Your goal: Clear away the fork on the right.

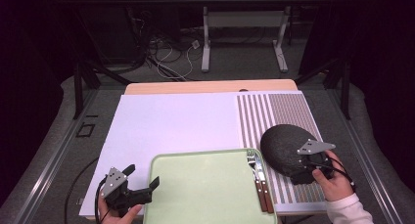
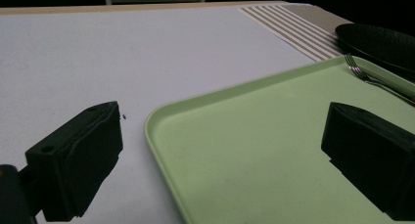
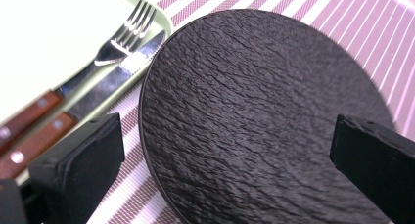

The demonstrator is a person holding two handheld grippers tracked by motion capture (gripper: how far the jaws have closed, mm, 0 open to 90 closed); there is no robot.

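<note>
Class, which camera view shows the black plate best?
The right gripper view: the black plate is close, its rough texture clear. The high view shows it whole but small, partly behind the right claw; the left gripper view catches its edge.

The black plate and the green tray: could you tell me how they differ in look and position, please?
The black plate is round, dark and rough-textured; the green tray is rectangular, pale and smooth. The plate lies on the striped mat, the tray on the white sheet. The plate is bare; the tray carries a fork and knife. Both lie flat.
</note>
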